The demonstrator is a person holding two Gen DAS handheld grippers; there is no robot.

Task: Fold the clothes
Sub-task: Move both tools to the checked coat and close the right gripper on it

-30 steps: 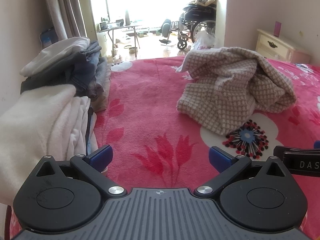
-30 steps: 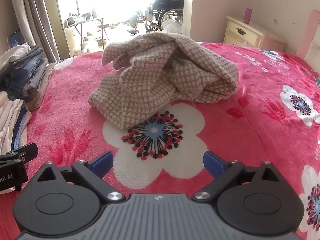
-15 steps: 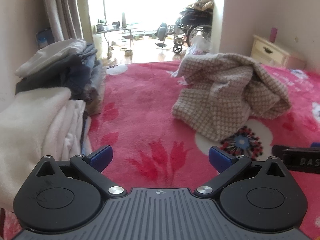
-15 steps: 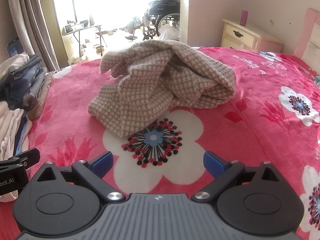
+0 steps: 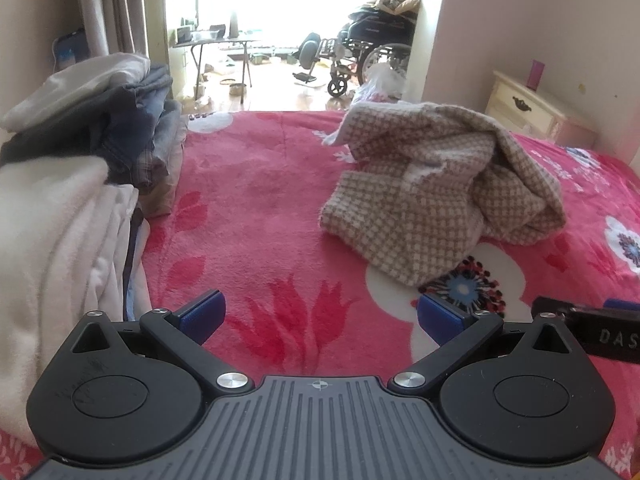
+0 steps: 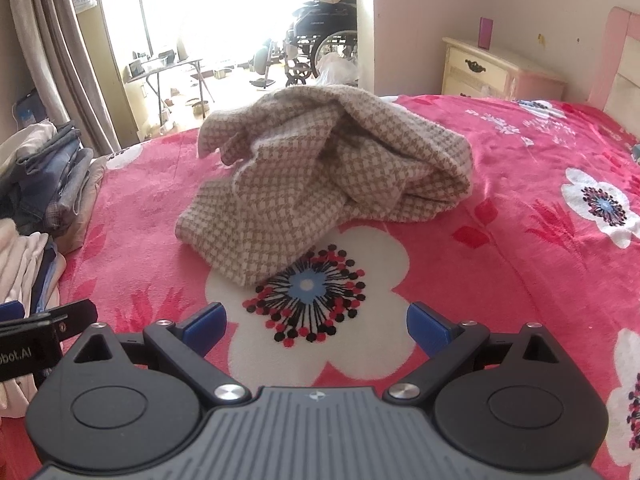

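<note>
A crumpled beige-and-white checked garment (image 5: 436, 196) (image 6: 320, 176) lies in a heap on the red flowered bedspread (image 5: 260, 232) (image 6: 520, 240). My left gripper (image 5: 320, 314) hovers open over the bedspread, short of the garment and to its left, with nothing between its blue pads. My right gripper (image 6: 316, 322) is also open and empty, above a white flower print just in front of the garment. Each gripper's body shows at the edge of the other's view.
Two stacks of folded clothes line the bed's left side: a white pile (image 5: 60, 248) near me and a pile of jeans and grey items (image 5: 120, 136) behind it. A cream nightstand (image 6: 492, 68) stands at the right wall. A wheelchair (image 5: 372, 52) and folding table sit beyond the bed.
Both grippers have drawn back and lifted a little, so the garment looks slightly farther off. Their jaws stay open and the garment has not moved.
</note>
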